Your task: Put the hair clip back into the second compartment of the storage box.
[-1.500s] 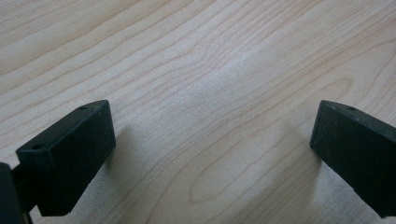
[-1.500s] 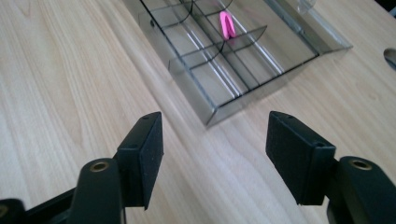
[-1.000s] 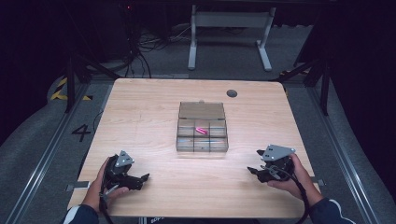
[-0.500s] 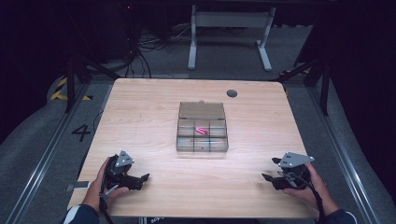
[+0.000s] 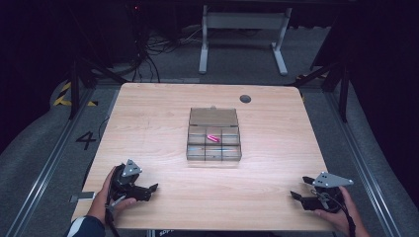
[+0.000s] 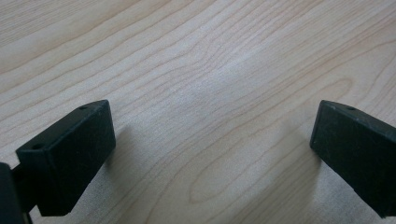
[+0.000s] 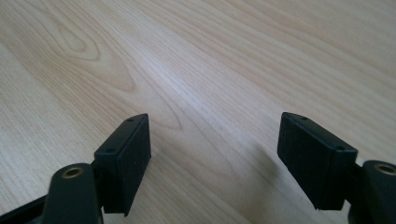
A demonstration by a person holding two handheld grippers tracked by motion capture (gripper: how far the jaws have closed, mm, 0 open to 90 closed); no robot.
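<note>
— With both tongs parked at the near corners of the pale wood-grain bench (image 5: 148,113), which step is this?

— A resting one, by the look: left tongs (image 5: 150,189) and right tongs (image 5: 300,188) gape, gripping nothing.

— And the work?

— A clear plastic compartment box (image 5: 213,144), lid up, sits mid-bench; a small pink piece (image 5: 213,138) lies in a back-row cell. Reaching it means a long forward stretch.

The table (image 5: 163,113) is pale wood-grain with a smooth, faintly sheened top. The compartment box (image 5: 214,142) looks clear, glossy plastic. Each gripper's jaws look matt black plastic.
</note>
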